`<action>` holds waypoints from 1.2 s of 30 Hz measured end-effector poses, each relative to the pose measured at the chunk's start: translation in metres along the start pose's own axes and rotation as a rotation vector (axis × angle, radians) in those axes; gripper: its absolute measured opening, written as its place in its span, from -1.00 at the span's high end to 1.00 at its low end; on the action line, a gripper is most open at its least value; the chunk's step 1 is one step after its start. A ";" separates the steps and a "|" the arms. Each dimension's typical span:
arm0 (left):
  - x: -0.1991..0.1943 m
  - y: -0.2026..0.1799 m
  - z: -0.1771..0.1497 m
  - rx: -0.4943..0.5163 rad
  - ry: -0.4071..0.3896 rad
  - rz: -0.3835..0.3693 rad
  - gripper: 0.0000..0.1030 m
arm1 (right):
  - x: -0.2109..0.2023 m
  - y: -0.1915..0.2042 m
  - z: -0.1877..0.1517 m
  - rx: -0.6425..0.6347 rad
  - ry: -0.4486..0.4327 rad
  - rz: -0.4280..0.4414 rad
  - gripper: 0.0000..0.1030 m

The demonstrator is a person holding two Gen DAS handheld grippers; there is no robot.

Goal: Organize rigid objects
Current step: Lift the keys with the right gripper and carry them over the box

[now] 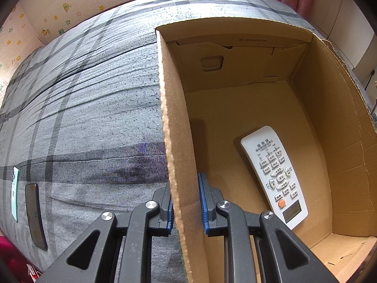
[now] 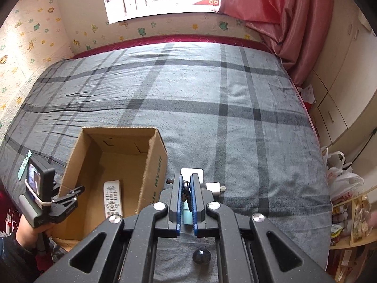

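An open cardboard box (image 1: 174, 129) stands on the grey plaid bed. My left gripper (image 1: 186, 188) is shut on the box's left wall, one blue pad outside and one inside. A white remote (image 1: 275, 176) lies face up on the box floor. In the right wrist view the same box (image 2: 153, 165) sits at the lower left with the remote (image 2: 113, 199) in it. My right gripper (image 2: 187, 176) hangs above the bed, shut on a small dark object (image 2: 186, 191) that looks like a key. A teal piece (image 2: 187, 214) shows below it between the fingers.
A black phone (image 1: 35, 217) and a teal flat item (image 1: 14, 193) lie on the bed left of the box. A white square (image 2: 192, 171), a white charger plug (image 2: 214, 187) and a dark ball (image 2: 201, 255) lie right of the box. A person's hand (image 2: 26, 231) holds the left gripper.
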State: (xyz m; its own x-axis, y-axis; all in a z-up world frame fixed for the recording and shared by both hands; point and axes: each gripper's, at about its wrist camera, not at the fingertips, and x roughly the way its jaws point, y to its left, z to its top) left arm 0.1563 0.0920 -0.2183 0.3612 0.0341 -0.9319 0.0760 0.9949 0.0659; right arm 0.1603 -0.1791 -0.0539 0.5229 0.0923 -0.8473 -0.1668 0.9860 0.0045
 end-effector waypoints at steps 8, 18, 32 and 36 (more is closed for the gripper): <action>0.000 0.000 0.000 0.000 0.000 0.000 0.62 | -0.010 0.038 0.014 -0.053 -0.030 0.059 0.89; 0.000 0.000 0.000 -0.001 0.000 -0.001 0.62 | -0.009 0.088 0.023 -0.121 -0.039 0.121 0.89; 0.001 -0.001 -0.002 -0.001 0.000 -0.001 0.62 | 0.043 0.130 0.005 -0.161 0.048 0.144 0.89; 0.001 -0.001 -0.002 -0.002 0.000 -0.001 0.62 | 0.064 0.134 -0.002 -0.154 0.084 0.137 0.89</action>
State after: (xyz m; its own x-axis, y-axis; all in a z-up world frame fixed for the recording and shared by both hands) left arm 0.1550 0.0915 -0.2202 0.3607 0.0330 -0.9321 0.0748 0.9951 0.0642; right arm 0.1699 -0.0409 -0.1086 0.4158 0.2057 -0.8859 -0.3606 0.9315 0.0470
